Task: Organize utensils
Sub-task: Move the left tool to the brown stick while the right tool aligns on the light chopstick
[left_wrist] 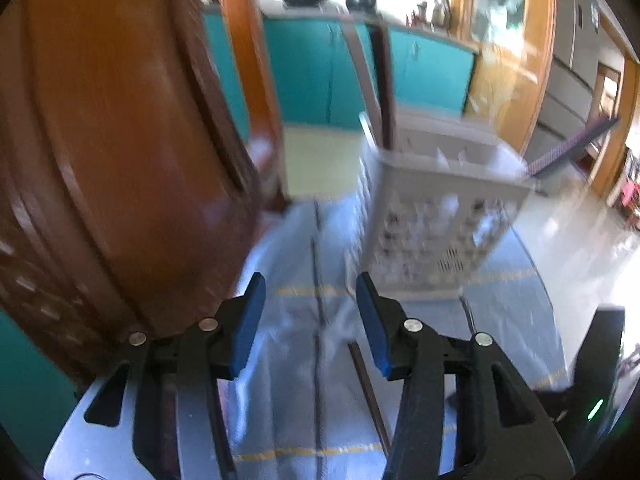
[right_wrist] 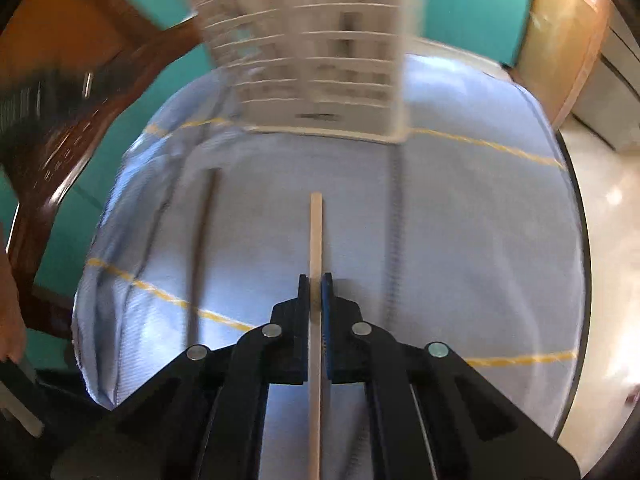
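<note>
Clamping the pale chopstick [right_wrist: 315, 236] near mid-length, right gripper [right_wrist: 315, 280] fingers pinch it over the counter [right_wrist: 480, 240], caddy [right_wrist: 312, 48] at 12 o'clock. Stick looks light, stiff, smooth; likely pivots if pinched off-centre. Left gripper [left_wrist: 311, 292] fingers apart, empty.

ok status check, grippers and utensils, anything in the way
Right gripper shut on a pale chopstick. Left gripper open, empty. White basket ahead on the blue cloth, dark chopstick loose on it. Path looks clear.
</note>
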Tool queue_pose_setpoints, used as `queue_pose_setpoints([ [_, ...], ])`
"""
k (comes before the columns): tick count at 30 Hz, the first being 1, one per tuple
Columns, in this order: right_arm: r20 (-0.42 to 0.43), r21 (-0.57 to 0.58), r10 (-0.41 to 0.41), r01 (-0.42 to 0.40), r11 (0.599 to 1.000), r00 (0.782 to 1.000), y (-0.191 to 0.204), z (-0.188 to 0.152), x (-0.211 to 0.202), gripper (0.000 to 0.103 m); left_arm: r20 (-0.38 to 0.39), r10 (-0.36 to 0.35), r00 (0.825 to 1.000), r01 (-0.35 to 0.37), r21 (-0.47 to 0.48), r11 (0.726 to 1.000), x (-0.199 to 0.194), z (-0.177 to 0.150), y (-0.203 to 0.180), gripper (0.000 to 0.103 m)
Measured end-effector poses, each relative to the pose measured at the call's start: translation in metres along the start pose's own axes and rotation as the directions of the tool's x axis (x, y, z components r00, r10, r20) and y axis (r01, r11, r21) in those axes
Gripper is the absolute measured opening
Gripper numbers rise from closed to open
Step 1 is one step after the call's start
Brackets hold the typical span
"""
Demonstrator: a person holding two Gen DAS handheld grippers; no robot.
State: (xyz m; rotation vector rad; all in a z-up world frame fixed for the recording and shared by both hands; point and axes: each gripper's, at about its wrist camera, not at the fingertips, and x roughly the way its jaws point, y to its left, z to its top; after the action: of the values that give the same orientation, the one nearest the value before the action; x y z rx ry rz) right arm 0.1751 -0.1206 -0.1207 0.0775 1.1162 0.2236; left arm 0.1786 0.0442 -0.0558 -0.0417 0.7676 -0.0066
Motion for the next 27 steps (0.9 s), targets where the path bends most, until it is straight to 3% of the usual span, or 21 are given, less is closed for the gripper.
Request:
queue_pose_setpoints([
  [6,0.013,0.174,0.026,-0.028,0.984,1.000,-0.042,-0.004,-0.009,0.006,-0.161,-0.021,0.987,0.030,0.055,0.998,0.033,-0.026,-0.030,0.048],
  [14,0.054,0.130,-0.007,0.000,0.991,0.999,-0.045,-0.003,-0.028,0.014,-0.252,0.018,0.968,0.019,0.146,0.989,0.056,-0.058,-0.056,0.048],
  [27,0.058,0.089,-0.036,0.030,0.996,0.998,-0.033,0.001,-0.018,0.024,-0.251,0.024,0.968,0.014,0.147,0.989,0.059,-0.060,-0.064,0.048],
])
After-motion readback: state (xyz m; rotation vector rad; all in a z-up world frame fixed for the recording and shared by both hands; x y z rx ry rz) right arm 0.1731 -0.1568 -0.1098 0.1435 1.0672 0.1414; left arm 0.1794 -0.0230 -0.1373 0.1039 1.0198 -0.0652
